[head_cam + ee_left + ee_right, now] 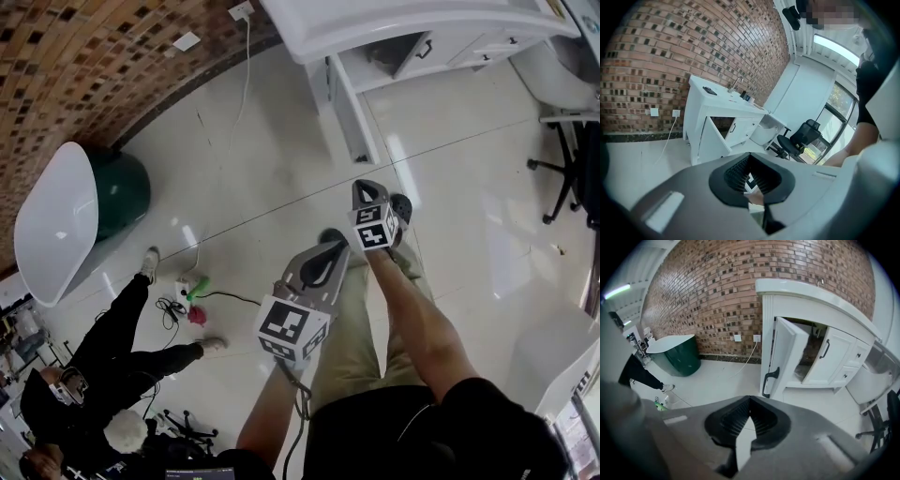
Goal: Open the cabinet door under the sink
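Observation:
The white sink cabinet (412,33) stands against the brick wall. Its left door (349,111) is swung wide open, edge-on in the head view. The right gripper view shows that door (790,357) with its black handle (770,380) and the dark inside behind it. The second door (833,357) is shut. My left gripper (330,251) and right gripper (367,189) hover over the floor tiles, well short of the cabinet. Both are shut with nothing between the jaws. The left gripper view also shows the open door (712,140).
A green tub with a white rim (80,211) sits at the left wall. A person in black (117,352) stands at lower left beside a power strip and cables (187,292). A white cord runs to the wall sockets (241,11). An office chair (572,159) is at right.

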A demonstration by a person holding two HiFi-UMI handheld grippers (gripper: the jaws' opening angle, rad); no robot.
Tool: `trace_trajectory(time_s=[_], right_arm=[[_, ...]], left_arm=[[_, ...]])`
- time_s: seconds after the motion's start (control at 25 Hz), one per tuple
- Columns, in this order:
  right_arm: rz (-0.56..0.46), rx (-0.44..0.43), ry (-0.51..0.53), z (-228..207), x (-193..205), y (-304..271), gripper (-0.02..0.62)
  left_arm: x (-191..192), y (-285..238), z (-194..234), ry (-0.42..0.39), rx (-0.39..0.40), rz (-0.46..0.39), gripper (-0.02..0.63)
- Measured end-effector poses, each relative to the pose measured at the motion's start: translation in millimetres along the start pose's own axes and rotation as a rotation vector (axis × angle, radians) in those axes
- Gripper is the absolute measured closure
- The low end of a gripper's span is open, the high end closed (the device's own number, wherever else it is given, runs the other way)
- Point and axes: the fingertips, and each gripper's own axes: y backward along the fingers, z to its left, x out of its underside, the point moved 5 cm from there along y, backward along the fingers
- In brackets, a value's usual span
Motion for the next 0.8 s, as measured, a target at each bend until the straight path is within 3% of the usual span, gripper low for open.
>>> trace_trajectory(time_s=[0.4, 0.8], right_arm=[[-0.056, -0.061, 0.077, -9.6, -23.6, 117.8, 0.604], [-0.192, -0.127, 0.063, 5.7, -74.0, 263.8, 0.604]], left_arm=[[-41.6, 58.9, -54.3, -0.068, 0.036, -0.003, 0.591], [-67.8, 102.1, -114.5, -0.120, 0.115, -0.001, 0.591]])
